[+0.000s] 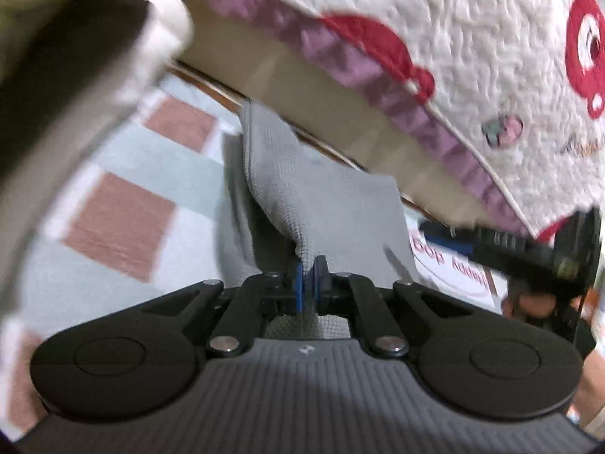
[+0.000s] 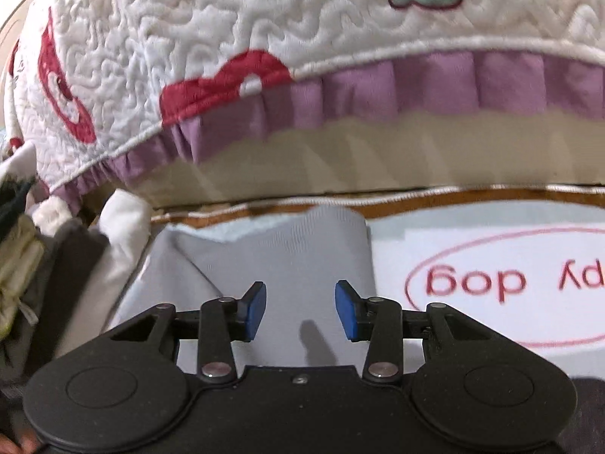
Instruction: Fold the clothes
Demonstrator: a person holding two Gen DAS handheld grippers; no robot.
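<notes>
Cloths: one grey knit cloth (image 1: 325,204) in the task; it lies on the mat (image 1: 124,174) in front of the quilted bed edge, its far end reaching the brown border below the bed; in the right wrist view the same cloth (image 2: 295,257) lies flat between and beyond the fingers
Grippers: two; left gripper (image 1: 311,283) and right gripper (image 2: 300,312); the right one also shows blurred at the right of the left wrist view
Left fingers: closed on a pinched ridge of the cloth; the fabric rises to the blue pads and drapes away toward the bed
Right fingers: parted about halfway, holding nothing; blue pads (image 2: 254,312) over the cloth, apart from it as far as I can tell; a shadow falls between them
Pose: both grippers tilt down toward the mat, pointing at the bed
Quilt: one, white (image 2: 211,38) with red shapes and a purple frill
Mat: pale, with brown squares; a pink oval with lettering at right
Pile: other clothes (image 2: 22,249) at left; number unclear
</notes>
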